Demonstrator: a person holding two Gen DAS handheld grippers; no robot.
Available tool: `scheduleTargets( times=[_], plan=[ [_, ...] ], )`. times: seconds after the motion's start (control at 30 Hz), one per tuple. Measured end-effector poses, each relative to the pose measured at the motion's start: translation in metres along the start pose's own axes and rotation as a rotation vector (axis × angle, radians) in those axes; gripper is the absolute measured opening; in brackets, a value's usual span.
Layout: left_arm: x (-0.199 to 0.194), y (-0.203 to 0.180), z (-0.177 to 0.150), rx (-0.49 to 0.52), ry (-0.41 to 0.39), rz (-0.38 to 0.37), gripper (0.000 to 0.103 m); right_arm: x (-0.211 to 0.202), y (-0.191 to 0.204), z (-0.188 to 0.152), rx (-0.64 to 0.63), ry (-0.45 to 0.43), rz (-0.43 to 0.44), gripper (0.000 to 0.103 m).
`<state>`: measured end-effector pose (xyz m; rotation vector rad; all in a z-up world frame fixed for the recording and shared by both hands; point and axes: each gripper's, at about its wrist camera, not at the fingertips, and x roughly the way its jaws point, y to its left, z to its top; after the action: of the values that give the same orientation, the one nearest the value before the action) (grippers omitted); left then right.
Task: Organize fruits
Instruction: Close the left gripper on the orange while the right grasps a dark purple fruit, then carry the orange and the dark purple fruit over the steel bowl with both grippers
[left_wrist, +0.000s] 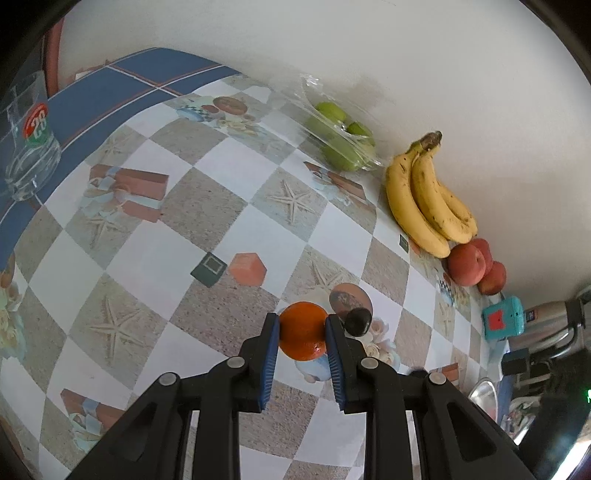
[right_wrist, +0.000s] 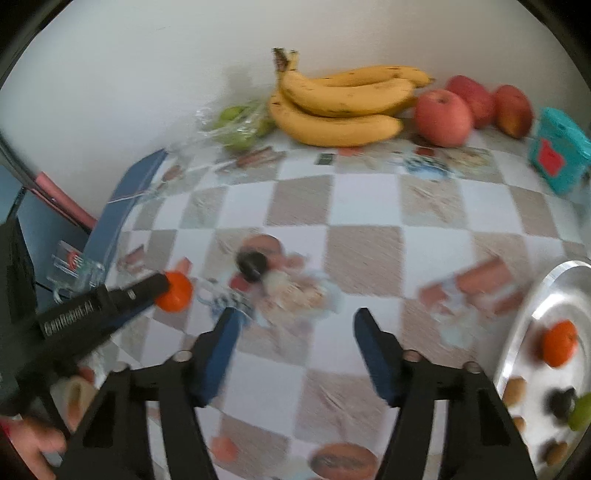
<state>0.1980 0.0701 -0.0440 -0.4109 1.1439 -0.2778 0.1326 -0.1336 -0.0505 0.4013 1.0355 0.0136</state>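
My left gripper (left_wrist: 303, 321) is shut on an orange tangerine (left_wrist: 303, 335) just above the checked tablecloth; it also shows in the right wrist view (right_wrist: 174, 291). A dark plum (left_wrist: 357, 321) lies right beside it, also seen from the right wrist (right_wrist: 252, 264). My right gripper (right_wrist: 295, 315) is open and empty, short of the plum. A metal plate (right_wrist: 524, 332) at the right holds a tangerine (right_wrist: 559, 343), a dark fruit, a green fruit and several brown ones.
Against the wall lie a banana bunch (left_wrist: 428, 199), red apples (left_wrist: 467, 264), bagged green fruit (left_wrist: 341, 134) and a teal box (left_wrist: 503, 318). A glass (left_wrist: 29, 140) stands at the far left on the blue border.
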Motion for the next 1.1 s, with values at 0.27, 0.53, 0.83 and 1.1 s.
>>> scheduleTargets(
  times=[0.27, 0.53, 0.83, 1.1],
  plan=[
    [-0.003, 0.016, 0.007, -0.049, -0.009, -0.009, 0.027, 0.037, 0.022, 0.022, -0.005, 0.042, 0.007, 0.046],
    [-0.006, 0.026, 0.01, -0.08, -0.012, -0.013, 0.027, 0.065, 0.034, 0.03, -0.03, 0.078, -0.039, 0.045],
    [-0.005, 0.026, 0.01, -0.083, -0.008, -0.02, 0.027, 0.076, 0.039, 0.031, -0.043, 0.093, -0.074, 0.028],
    [-0.005, 0.022, 0.009, -0.076, -0.001, -0.024, 0.027, 0.064, 0.038, 0.024, -0.03, 0.076, -0.053, 0.027]
  ],
)
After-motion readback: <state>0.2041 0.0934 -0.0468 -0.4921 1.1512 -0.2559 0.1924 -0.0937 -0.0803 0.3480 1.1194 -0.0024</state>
